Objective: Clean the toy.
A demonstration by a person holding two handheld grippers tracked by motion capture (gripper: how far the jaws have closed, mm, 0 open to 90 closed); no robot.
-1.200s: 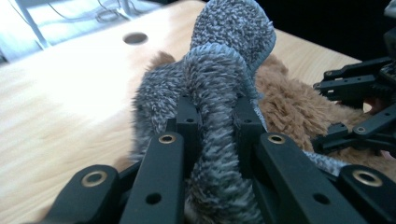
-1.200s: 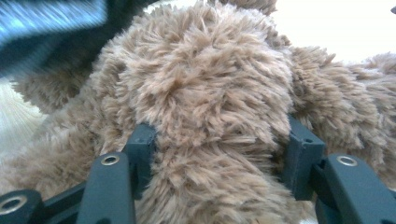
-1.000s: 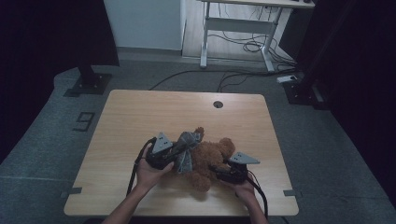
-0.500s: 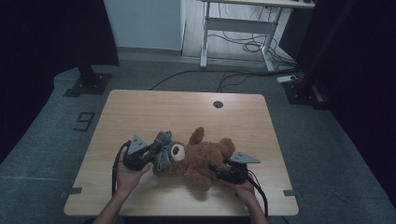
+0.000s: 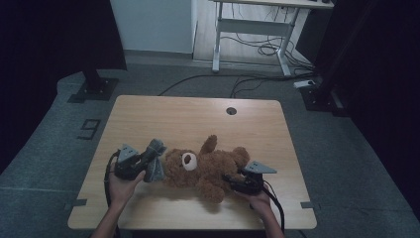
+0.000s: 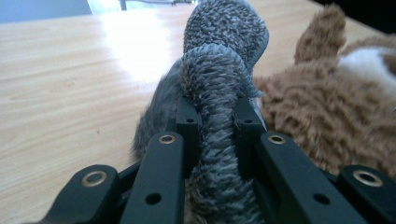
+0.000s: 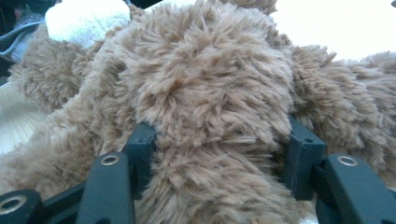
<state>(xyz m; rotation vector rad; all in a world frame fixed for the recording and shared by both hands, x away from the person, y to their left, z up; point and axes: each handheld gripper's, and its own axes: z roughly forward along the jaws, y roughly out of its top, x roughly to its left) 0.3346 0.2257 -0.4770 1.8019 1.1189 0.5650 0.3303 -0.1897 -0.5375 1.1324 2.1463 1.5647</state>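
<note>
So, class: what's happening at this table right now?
A person works two handheld tongs over a wooden table. The left tongs are shut on a grey fuzzy cloth beside the head of a brown teddy bear. The right tongs grip the bear's plush body, which lies on the table.

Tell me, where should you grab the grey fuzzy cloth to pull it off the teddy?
Probably its folded edge, from the teddy bear's head end: the grey fuzzy cloth bunches into a narrow ridge there, which the left gripper already pinches.
</note>
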